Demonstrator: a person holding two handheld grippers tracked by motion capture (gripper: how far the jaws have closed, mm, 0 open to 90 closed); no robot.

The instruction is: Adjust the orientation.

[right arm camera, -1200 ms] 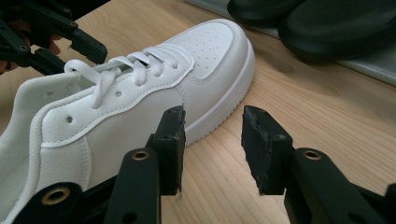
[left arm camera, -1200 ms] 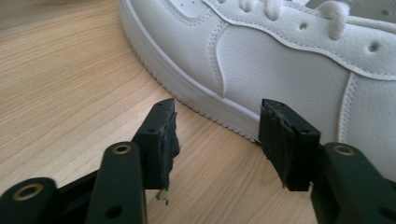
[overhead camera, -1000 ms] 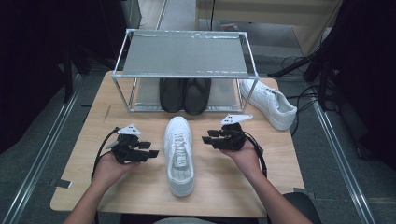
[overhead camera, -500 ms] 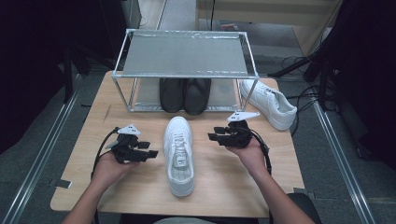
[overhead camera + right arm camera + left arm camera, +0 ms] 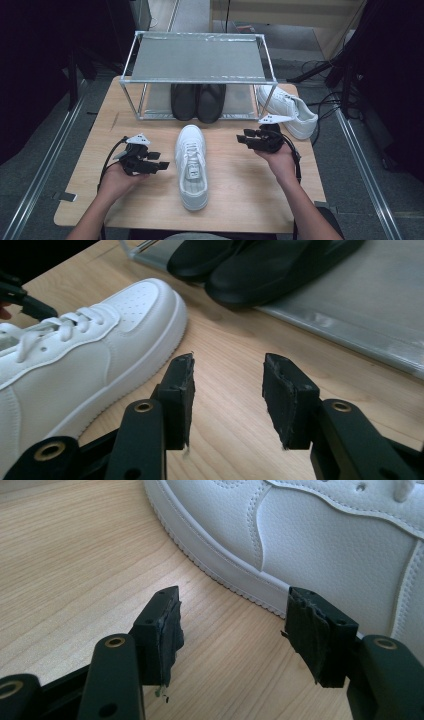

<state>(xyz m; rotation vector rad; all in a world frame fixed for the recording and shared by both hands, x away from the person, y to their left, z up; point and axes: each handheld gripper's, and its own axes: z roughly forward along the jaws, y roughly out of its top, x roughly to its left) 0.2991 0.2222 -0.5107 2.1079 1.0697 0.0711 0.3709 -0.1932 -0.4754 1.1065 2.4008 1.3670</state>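
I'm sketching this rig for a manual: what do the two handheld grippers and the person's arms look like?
Both the left gripper and the right gripper are black, each with two blocky jaws faced with worn dark pads and brass-ringed screw holes. A grey three-cornered plate sits on top of each, and a black cable trails back. The forearms are bare, without sleeves.

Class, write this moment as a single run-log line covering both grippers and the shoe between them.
left gripper: open, beside white sneaker, not touching | right gripper: open, empty, apart from sneaker | black shoes: on rack lower shelf

place: lab | cues: floor cables, dark curtains
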